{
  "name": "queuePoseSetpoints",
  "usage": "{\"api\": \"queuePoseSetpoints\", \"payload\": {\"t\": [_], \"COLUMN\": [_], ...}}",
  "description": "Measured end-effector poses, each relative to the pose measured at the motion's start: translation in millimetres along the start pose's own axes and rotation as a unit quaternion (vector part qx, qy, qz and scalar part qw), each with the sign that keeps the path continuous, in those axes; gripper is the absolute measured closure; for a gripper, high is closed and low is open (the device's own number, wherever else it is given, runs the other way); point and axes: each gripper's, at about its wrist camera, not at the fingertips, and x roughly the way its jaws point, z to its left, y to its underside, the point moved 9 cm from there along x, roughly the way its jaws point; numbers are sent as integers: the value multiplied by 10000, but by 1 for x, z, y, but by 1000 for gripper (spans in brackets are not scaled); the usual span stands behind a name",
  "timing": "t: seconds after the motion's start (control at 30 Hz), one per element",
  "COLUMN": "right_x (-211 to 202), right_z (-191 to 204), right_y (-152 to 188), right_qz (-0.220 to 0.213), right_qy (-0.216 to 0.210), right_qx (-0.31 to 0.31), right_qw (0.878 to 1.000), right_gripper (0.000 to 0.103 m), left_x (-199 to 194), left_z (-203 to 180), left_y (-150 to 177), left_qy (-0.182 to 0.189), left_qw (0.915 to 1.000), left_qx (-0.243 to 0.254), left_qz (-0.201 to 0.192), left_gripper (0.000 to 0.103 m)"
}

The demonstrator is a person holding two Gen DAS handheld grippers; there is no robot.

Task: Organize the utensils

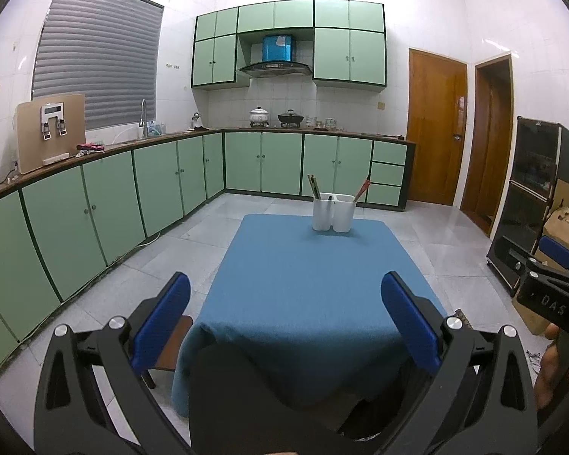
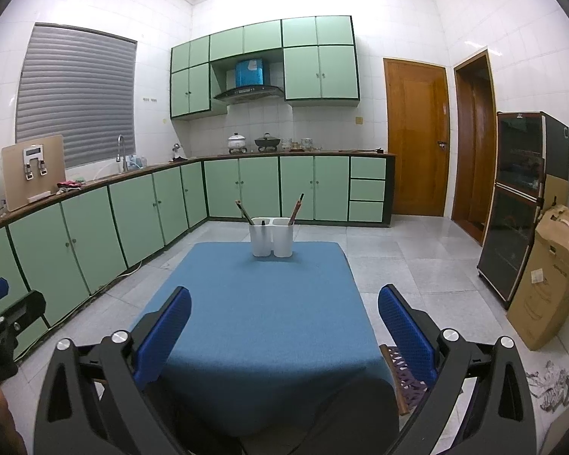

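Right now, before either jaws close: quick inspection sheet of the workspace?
Surface: table under a blue cloth, bare apart from the holder.
Job's things: white two-compartment holder at the far end; chopsticks leaning in the left cup and in the right cup; a short dark tip shows in the left cup.
Clutter: nothing seen on the cloth.
Grippers: left gripper and right gripper both with jaws wide open, empty, at the near edge.
Cables: a white cord on the floor by the left cabinets.
Surroundings: green cabinets, cardboard box, dark cabinet.
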Motion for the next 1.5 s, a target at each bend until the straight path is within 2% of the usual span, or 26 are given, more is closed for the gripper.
{"api": "queuePoseSetpoints", "payload": {"t": [0.53, 1.5], "right_x": [-6, -7], "right_z": [4, 7], "right_y": [-2, 0], "right_qz": [-85, -105], "right_qy": [19, 19], "right_qx": [29, 22], "right_qw": [10000, 9999], "right_gripper": [6, 6], "left_x": [-4, -7], "left_z": [-3, -6], "left_y": [3, 3], "left_qy": [-117, -102], "left_qw": [9999, 9999], "left_qx": [-41, -71], "left_qz": [-60, -67], "left_gripper": [5, 5]}}
